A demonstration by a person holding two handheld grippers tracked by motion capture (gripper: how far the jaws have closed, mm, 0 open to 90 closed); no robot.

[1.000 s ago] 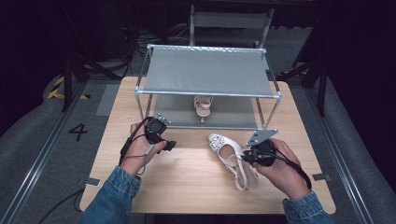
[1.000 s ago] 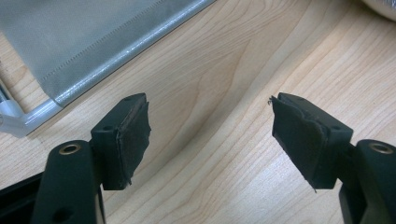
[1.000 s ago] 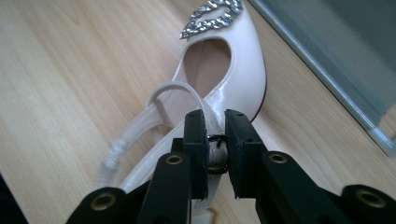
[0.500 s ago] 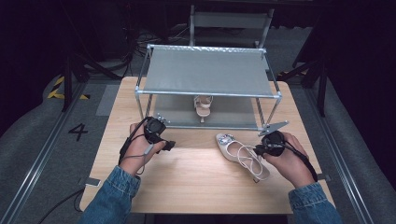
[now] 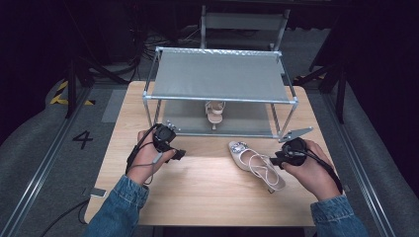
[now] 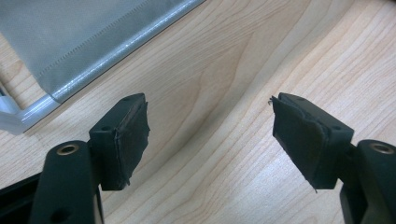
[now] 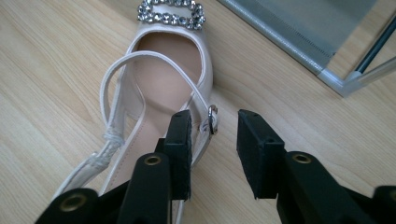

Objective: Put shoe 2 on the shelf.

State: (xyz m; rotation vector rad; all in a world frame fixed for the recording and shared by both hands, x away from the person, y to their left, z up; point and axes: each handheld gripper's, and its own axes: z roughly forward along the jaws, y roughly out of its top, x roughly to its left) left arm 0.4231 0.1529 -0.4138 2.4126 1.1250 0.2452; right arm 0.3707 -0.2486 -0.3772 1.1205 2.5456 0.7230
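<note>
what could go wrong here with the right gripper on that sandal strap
The right gripper has its jaws astride the thin white strap and small metal buckle of the cream rhinestone-buckled heeled sandal; closing there may catch only the strap, so the shoe could dangle and swing when lifted.

The grey fabric-shelved metal rack stands close behind, so a swinging heel might clip its frame or the matching sandal on the lower shelf.
</note>
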